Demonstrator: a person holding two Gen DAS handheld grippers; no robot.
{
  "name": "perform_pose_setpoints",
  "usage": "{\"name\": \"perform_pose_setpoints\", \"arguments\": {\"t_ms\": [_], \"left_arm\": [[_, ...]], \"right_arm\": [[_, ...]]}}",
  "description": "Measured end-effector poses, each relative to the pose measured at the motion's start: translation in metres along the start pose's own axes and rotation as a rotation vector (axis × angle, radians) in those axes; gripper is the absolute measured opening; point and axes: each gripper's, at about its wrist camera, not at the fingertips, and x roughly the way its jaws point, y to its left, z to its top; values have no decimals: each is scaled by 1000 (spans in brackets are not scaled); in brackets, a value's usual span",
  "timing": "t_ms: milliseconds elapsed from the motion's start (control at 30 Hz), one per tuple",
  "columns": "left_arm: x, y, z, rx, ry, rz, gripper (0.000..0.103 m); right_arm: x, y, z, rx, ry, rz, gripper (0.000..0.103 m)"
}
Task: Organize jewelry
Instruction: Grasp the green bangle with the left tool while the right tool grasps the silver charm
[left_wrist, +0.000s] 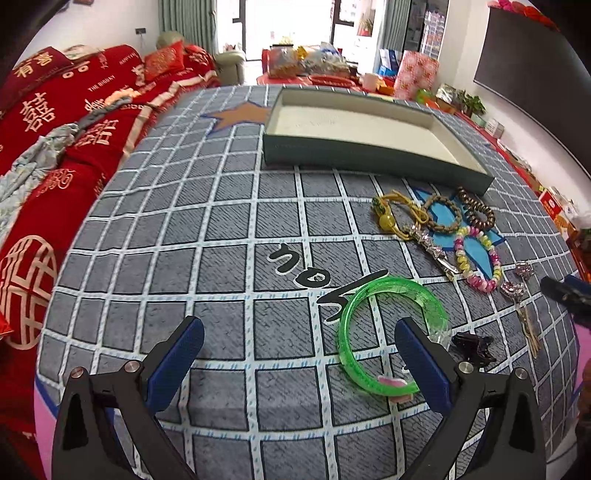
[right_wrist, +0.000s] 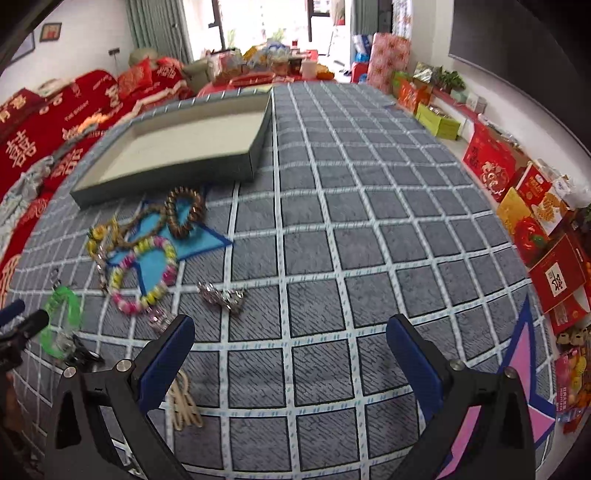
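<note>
The left gripper (left_wrist: 299, 354) hangs low over the grey checked cloth (left_wrist: 184, 258) with its jaws spread wide and nothing between them; its right pad sits over the near arc of the green bangle (left_wrist: 391, 325), though whether it touches cannot be told. That bangle looks like rigid translucent plastic, light and probably slick, so a pinch across the band at one side of the ring seems safer than a squeeze across the whole hoop, which could make it skate away. Just right of it lies a small dark clip (left_wrist: 472, 345), hard and bumpy, likely easy to grab by its body. Further back, near the open shallow tray (left_wrist: 369, 162), sits the cluster: a yellow corded charm (left_wrist: 388, 218), a braided bracelet (left_wrist: 443, 218), a brown beaded bracelet (left_wrist: 476, 210), and a pink and yellow bead bracelet (left_wrist: 480, 258). These are limp (they will sag and swing once lifted), so taking a single strand at its edge should work best. A sparkly metal piece (left_wrist: 432, 247) and two jewelled hairpins (left_wrist: 517, 291) look thin, stiff and slippery; grip those on the decorated heads. The right gripper (right_wrist: 291, 350) is likewise wide open and empty, above bare cloth, with a pale pin (right_wrist: 184, 402) beside its left finger. Everything is outside the tray as yet
</note>
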Motion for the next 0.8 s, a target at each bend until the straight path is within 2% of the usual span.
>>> {"name": "perform_pose_setpoints", "arguments": {"t_ms": [233,333,400,433,500,533,567,600,667,733,800], "left_arm": [[13,-17,4,63,45,9,103],[14,-23,3,76,48,14,103],[13,-27,3,85,47,5,103],[10,-29,3,98,38,-6,99],[6,-36,4,127,32,-25,85],[4,-40,4,139,28,-33,74],[3,-42,4,150,25,-39,63],[1,-46,4,163,22,-48,56],[-1,-51,3,185,17,-60,30],[-3,-53,2,190,20,-85,22],[-4,-51,2,172,28,-108,21]], "right_arm": [[24,20,3,-107,19,4,99],[23,29,8,-143,19,29,91],[23,32,10,-155,20,39,83],[22,33,10,-160,20,45,80],[21,36,12,-167,21,47,67],[20,37,12,-167,23,48,63],[19,39,12,-166,24,49,54],[19,41,14,-167,27,51,44],[17,44,15,-174,35,53,32],[18,45,15,-177,38,47,32],[17,44,16,-169,42,56,32]]}}
